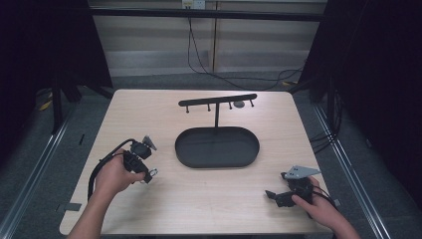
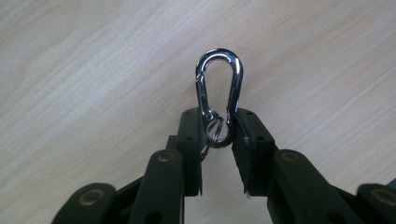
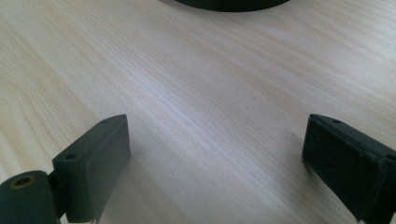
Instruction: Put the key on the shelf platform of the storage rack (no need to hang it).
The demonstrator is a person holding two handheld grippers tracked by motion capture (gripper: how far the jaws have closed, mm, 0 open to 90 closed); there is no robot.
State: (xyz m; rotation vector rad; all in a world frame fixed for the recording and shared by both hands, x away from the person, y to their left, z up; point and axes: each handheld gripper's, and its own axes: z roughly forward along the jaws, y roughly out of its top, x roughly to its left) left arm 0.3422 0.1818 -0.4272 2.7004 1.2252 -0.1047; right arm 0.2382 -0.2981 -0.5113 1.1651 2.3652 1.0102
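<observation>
Left gripper (image 2: 219,140) pinching a snap hook (image 2: 219,88) by its lower end; could twist loose from that narrow hold

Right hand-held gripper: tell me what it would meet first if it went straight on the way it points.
Probably the black oval tray. The right hand-held gripper stands open over bare table, with the tray's edge ahead of it. Depth is unclear.

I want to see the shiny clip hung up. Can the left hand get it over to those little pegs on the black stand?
Probably yes. The left gripper is shut on the carabiner, and the bare table between it and the peg bar has nothing in the way. The tray sits low beside that path.
</observation>
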